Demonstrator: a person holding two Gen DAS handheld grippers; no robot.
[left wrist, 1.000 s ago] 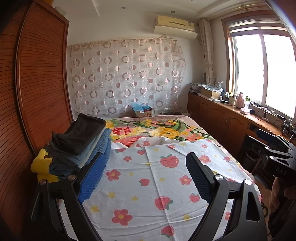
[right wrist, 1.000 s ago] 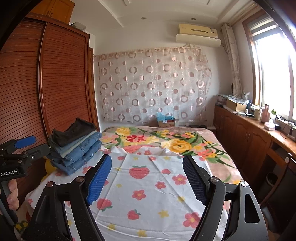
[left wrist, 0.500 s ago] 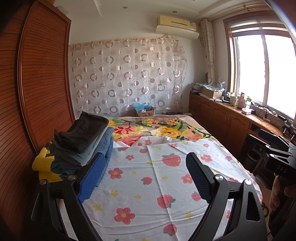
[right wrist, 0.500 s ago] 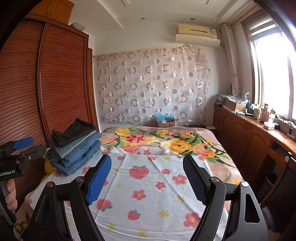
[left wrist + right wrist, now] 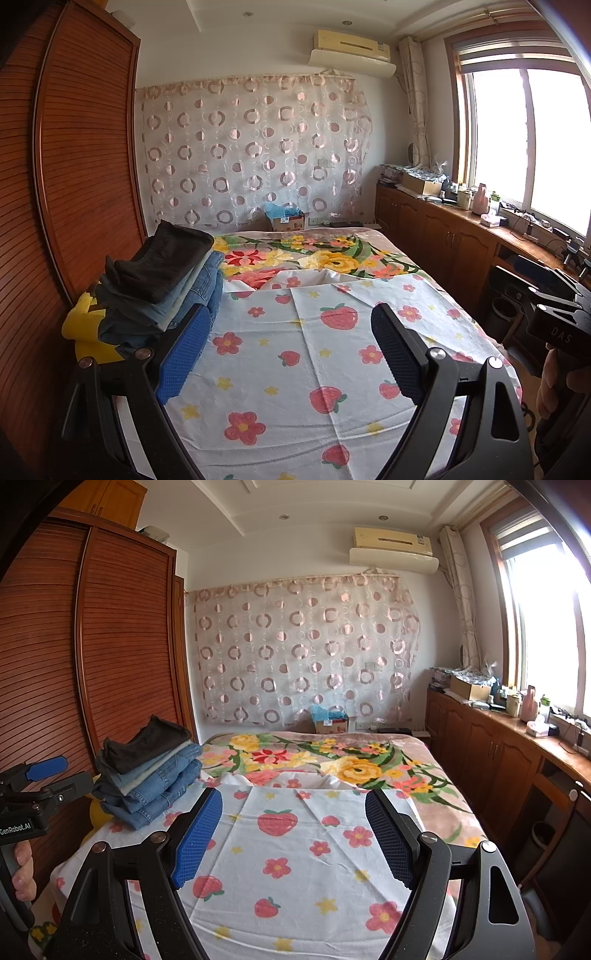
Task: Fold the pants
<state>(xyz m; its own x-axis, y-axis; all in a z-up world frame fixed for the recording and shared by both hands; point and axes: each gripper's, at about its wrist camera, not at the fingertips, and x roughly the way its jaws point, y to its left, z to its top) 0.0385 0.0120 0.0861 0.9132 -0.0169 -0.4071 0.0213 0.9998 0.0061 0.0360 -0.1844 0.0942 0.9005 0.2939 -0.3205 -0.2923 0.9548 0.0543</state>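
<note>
Pants: a stack of folded pants (image 5: pixel 159 280) sits on the bed, ahead and to the left of both grippers; a dark pair lies on top, denim pairs beneath.
Left gripper (image 5: pixel 291 350): jaws wide apart, nothing between them, held above the bed with the stack just beyond its left finger.
Right gripper (image 5: pixel 295 834): jaws wide apart and empty too, pointed over the middle of the sheet (image 5: pixel 295 853), with the stack well off to its left.
Bed (image 5: pixel 436 775): a white sheet with strawberries and flowers is spread flat under the grippers; no loose pair lies on it.
Step in hand: likely a pause between pairs, either before the first unfolding or after a pair has gone onto the stack; the pictures do not settle which.
Next move: probably reaching left to the stack, clamping on the top dark pair at an edge, and drawing it onto the open sheet to lay it flat.
Care: lifting only the top pair without dragging the denim beneath.
</note>
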